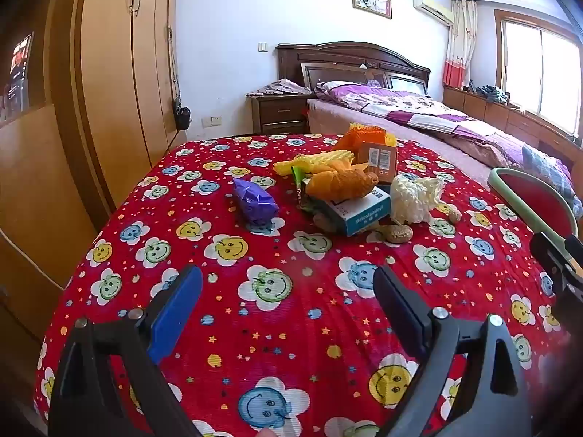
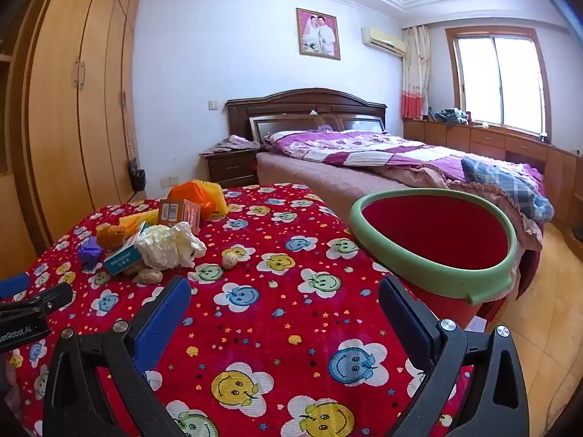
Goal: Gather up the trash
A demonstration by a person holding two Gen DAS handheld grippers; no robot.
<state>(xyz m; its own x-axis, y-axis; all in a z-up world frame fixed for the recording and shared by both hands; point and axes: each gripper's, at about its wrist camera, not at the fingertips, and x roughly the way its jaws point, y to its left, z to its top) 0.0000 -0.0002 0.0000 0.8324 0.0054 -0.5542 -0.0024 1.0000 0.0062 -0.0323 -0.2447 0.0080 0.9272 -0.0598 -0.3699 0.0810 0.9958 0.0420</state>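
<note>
A pile of trash lies on the red smiley-print tablecloth (image 1: 291,327): a purple wrapper (image 1: 255,202), an orange foam net (image 1: 342,182), a crumpled white foam net (image 1: 413,196), a blue-white box (image 1: 359,211), a brown carton (image 1: 377,160) and peanut shells (image 1: 399,233). The same pile shows at the left of the right wrist view, with the white net (image 2: 167,245) in front. A red bin with a green rim (image 2: 437,244) stands at the table's right side. My left gripper (image 1: 288,313) is open and empty above the cloth. My right gripper (image 2: 284,318) is open and empty.
A bed (image 2: 382,156) with purple bedding stands behind the table, with a nightstand (image 2: 229,167) at its left. Wooden wardrobes (image 1: 120,73) line the left wall. The left gripper (image 2: 29,313) shows at the left edge of the right wrist view.
</note>
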